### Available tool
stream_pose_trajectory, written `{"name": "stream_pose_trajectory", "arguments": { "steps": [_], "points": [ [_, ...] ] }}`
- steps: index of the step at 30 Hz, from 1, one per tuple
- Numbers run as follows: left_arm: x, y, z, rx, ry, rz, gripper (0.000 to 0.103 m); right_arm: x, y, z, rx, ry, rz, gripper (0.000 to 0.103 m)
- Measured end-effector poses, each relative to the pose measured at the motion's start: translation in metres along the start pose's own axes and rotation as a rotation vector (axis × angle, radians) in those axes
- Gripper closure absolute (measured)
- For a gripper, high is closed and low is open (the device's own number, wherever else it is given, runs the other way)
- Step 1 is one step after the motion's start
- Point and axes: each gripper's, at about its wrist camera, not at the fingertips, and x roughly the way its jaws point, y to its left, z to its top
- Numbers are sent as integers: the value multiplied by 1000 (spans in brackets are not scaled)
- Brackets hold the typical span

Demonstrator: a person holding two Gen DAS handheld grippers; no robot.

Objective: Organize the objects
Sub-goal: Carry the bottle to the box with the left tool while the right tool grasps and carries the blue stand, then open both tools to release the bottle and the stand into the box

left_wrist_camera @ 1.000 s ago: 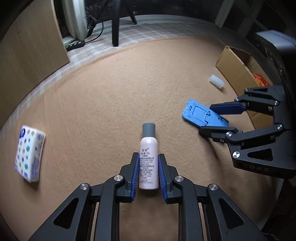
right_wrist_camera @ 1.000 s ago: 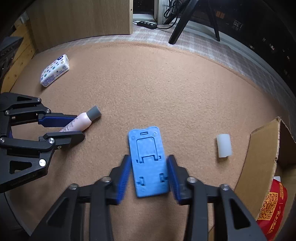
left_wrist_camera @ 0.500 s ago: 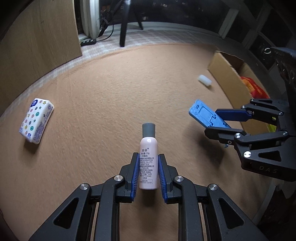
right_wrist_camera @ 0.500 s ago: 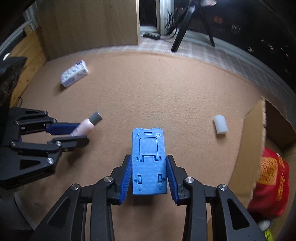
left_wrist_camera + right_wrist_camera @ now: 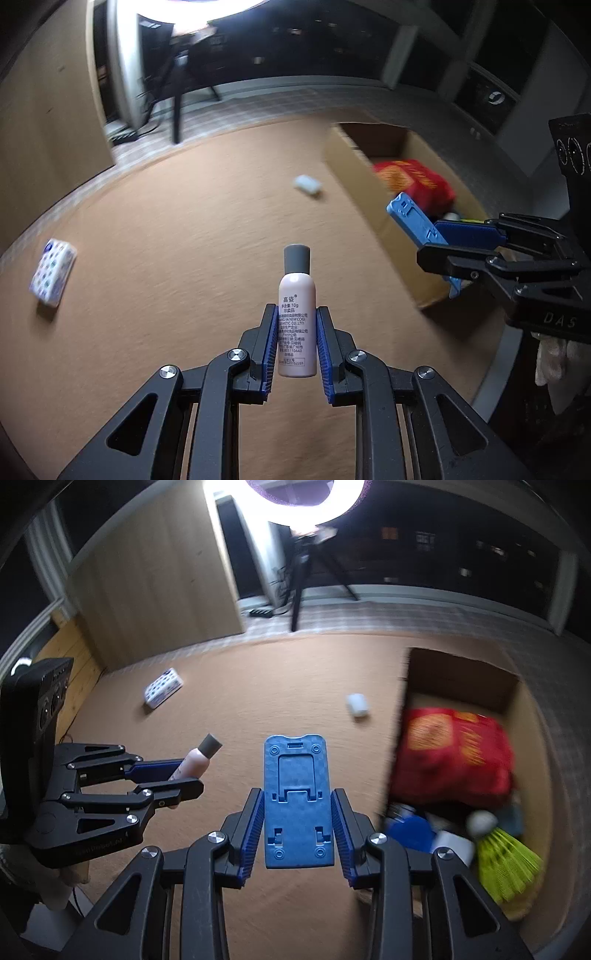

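Observation:
My left gripper (image 5: 296, 317) is shut on a small pink bottle (image 5: 297, 317) with a grey cap, held above the brown carpet; the left gripper (image 5: 177, 775) and the bottle (image 5: 195, 762) also show in the right wrist view. My right gripper (image 5: 297, 805) is shut on a blue phone stand (image 5: 297, 797), held in the air just left of the open cardboard box (image 5: 461, 668). In the left wrist view the right gripper (image 5: 454, 240) holds the blue phone stand (image 5: 413, 218) over the box's near wall (image 5: 373, 195).
The box holds a red bag (image 5: 454, 753), a yellow-green shuttlecock (image 5: 506, 864) and other small items. A white cylinder (image 5: 357, 704) and a patterned tissue pack (image 5: 163, 686) lie on the carpet. A wooden panel (image 5: 155, 579) and a tripod (image 5: 306, 579) stand beyond.
Both grippers have lifted their objects off the carpet and moved up and toward the box on the right. The box interior has come into view. Both grips stay shut.

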Motion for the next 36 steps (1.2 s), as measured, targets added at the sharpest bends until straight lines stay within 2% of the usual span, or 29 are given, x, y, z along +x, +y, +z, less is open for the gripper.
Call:
{"name": "stream_pose_trajectory", "arguments": {
  "steps": [7,14,18,23,33,36],
  "points": [
    [10,-56,22,76,-18,-57,82,-36,-37,-19,67,-49,-91,70],
    [35,-104,44,109,-10,-125,82,-48,-78,-35,142,-55,-147,70],
    [53,-124,53,131,5,-135,82,-51,-98,-40,171,-55,-170,70],
    [69,-138,59,149,24,-133,82,-45,-114,-43,203,-47,-170,70],
    [80,-149,66,164,37,-119,81,-39,-121,-47,215,-41,-184,69],
    [78,-148,66,168,36,-103,78,-41,-124,-47,233,-52,-187,62]
  ]
}}
